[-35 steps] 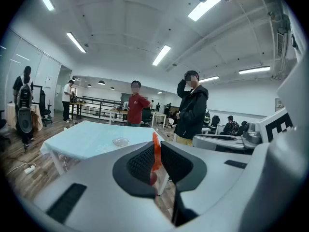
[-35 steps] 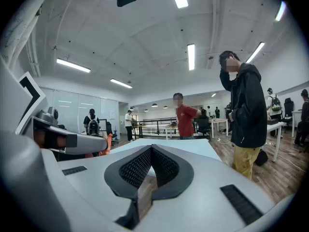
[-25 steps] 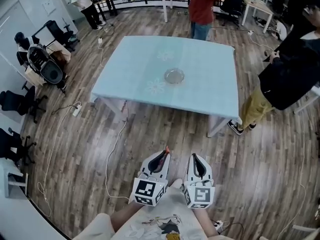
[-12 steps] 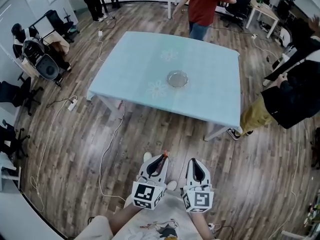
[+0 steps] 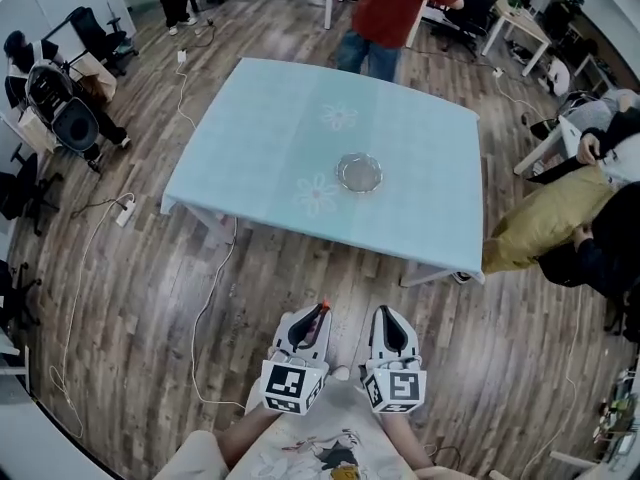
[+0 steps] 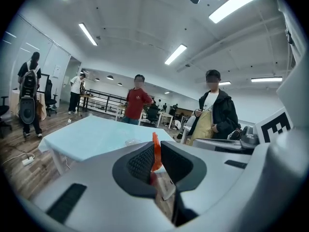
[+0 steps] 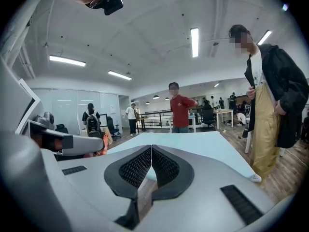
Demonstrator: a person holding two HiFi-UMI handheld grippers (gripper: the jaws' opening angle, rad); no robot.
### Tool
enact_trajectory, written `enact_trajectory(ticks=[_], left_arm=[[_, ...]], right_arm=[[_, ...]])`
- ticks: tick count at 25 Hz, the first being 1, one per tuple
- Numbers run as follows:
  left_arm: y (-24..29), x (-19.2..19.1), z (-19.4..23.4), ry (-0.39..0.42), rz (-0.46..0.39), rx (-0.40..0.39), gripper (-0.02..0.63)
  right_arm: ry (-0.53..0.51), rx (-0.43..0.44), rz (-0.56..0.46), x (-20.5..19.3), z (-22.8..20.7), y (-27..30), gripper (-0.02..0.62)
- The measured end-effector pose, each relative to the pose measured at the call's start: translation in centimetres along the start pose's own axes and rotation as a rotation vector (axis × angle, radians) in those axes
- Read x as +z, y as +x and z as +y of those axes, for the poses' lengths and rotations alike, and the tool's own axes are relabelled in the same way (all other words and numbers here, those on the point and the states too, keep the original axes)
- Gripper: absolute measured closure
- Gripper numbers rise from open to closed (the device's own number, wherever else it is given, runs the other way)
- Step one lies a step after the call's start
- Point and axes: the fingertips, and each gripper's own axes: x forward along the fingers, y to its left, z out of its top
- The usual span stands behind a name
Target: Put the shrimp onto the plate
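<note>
Pinching shrimp [image 6: 155, 152] in left gripper [image 5: 319, 314], short of the table's [image 5: 260, 138] near edge. Right gripper [image 5: 386, 315] pressed together. Plate [image 5: 359, 172] mid-table

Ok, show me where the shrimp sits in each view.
Head view: shrimp low centre, an orange tip poking from the left tool.
Left gripper view: shrimp at centre, pinched between the jaws.
Right gripper view: probably the orange bit mid-left, beside the left tool.
Shared landmark: the light-blue table, ahead in all three.
</note>
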Motion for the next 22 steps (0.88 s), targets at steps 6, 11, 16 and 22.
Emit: enact_trajectory(ticks=[6,11,16,22], left_arm=[[2.2,3.0,7.2,-0.007,0.003,-0.013,0.557],[3.0,3.8,11.4,0.004,0.019,-0.048,0.557],[3.6,4.8,14.0,0.005,0.012,-0.067,0.557],[4.4,5.2,14.2,0.002,0.022,-0.091,0.557]], right_arm=[[-0.017,-0.021,-0.018,3.3,3.0,6.6,0.572],[0.006,-0.066,-0.013,3.1,5.3,9.8,0.572],[-0.014,-0.089,-0.016,4.0,6.5,11.6,0.572],[-0.008,-0.098,-0.016,4.6,6.7,12.7,0.572]])
